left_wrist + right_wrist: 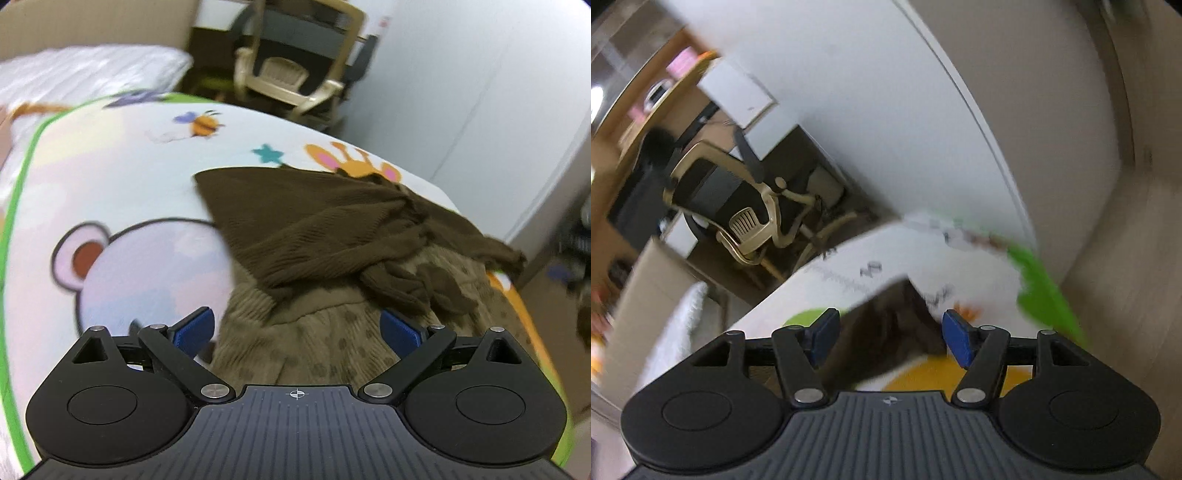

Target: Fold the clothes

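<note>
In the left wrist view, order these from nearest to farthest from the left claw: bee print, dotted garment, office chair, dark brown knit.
1. Dotted garment, between the left claw fingers.
2. Dark brown knit, just beyond.
3. Bee print, far on the mat.
4. Office chair, behind the mat.

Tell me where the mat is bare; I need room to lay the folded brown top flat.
Bare mat lies left of the brown knit garment, from the bear's ear up to the bee. It is crowded right of that: the brown knit lies bunched over a dotted tan garment, running to the mat's right edge.
</note>
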A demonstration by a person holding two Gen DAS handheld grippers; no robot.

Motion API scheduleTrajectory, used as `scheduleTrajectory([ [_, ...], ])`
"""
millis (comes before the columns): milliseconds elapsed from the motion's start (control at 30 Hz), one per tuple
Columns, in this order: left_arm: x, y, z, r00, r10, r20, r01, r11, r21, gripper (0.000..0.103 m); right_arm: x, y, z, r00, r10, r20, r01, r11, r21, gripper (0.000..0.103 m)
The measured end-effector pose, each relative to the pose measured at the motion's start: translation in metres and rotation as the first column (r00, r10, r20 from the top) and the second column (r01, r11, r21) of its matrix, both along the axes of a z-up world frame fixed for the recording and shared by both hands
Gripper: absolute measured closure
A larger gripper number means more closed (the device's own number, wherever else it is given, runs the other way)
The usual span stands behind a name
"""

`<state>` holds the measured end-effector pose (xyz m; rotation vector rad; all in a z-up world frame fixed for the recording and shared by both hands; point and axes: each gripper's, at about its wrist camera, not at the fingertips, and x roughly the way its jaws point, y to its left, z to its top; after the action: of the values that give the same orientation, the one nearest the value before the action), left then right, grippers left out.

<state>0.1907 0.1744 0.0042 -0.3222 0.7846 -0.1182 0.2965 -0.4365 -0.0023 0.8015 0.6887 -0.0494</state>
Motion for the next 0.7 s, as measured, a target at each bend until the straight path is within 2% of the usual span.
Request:
scheduleTrajectory([
  [67, 0.0, 0.003, 0.002, 1.0, 0.03, 0.0, -0.03, 0.999, -0.017, 0.004, 0.013, 0.005, -0.012, 1.0, -0.009, -0.027, 0.01, 0.999, 0.049, 0.041],
  [200, 0.0, -0.003, 0.011, 0.999, 0.03, 0.012, -0.03, 0.999, -0.013, 0.004, 0.048, 0.027, -0.026, 0.998, -0.024, -0.062, 0.024, 1.0, 0.008, 0.037],
  [267, -0.001, -0.007, 0.015, 0.999, 0.02, 0.028, -0.02, 1.0, -0.016, 0.004, 0.065, 0.038, -0.033, 0.996, -0.032, -0.08, 0.031, 0.999, -0.013, 0.038],
  [333, -0.002, -0.009, 0.02, 0.999, 0.021, 0.043, -0.02, 1.0, -0.018, 0.004, 0.083, 0.05, -0.04, 0.994, -0.04, -0.097, 0.037, 0.999, -0.034, 0.053],
  [367, -0.004, -0.008, 0.021, 0.998, 0.027, 0.051, -0.026, 0.999, -0.021, 0.004, 0.092, 0.055, -0.039, 0.995, -0.029, -0.09, 0.02, 0.996, -0.092, 0.068],
  [400, -0.006, -0.006, 0.023, 0.998, 0.037, 0.057, -0.035, 0.999, -0.026, 0.004, 0.099, 0.061, -0.037, 0.997, -0.008, -0.079, -0.004, 0.988, -0.157, 0.077],
  [433, -0.008, -0.004, 0.024, 0.997, 0.047, 0.063, -0.045, 0.998, -0.032, 0.004, 0.104, 0.069, -0.031, 0.998, 0.014, -0.065, -0.028, 0.978, -0.208, 0.081],
  [467, -0.012, 0.0, 0.025, 0.996, 0.059, 0.069, -0.057, 0.998, -0.039, 0.004, 0.104, 0.079, -0.019, 0.998, 0.047, -0.029, -0.053, 0.968, -0.245, 0.09],
  [533, -0.019, 0.009, 0.027, 0.993, 0.084, 0.081, -0.08, 0.995, -0.054, 0.004, 0.1, 0.103, 0.011, 0.99, 0.125, 0.059, -0.1, 0.944, -0.313, 0.091],
  [600, -0.026, 0.019, 0.028, 0.99, 0.109, 0.089, -0.103, 0.992, -0.067, 0.004, 0.085, 0.142, 0.056, 0.947, 0.253, 0.198, -0.159, 0.904, -0.397, 0.092],
  [633, -0.026, 0.023, 0.027, 0.989, 0.12, 0.089, -0.114, 0.991, -0.073, 0.004, 0.075, 0.168, 0.078, 0.907, 0.337, 0.254, -0.2, 0.873, -0.446, 0.092],
  [700, -0.026, 0.032, 0.026, 0.986, 0.143, 0.091, -0.135, 0.987, -0.087, 0.004, 0.053, 0.222, 0.118, 0.793, 0.513, 0.329, -0.287, 0.79, -0.542, 0.092],
])
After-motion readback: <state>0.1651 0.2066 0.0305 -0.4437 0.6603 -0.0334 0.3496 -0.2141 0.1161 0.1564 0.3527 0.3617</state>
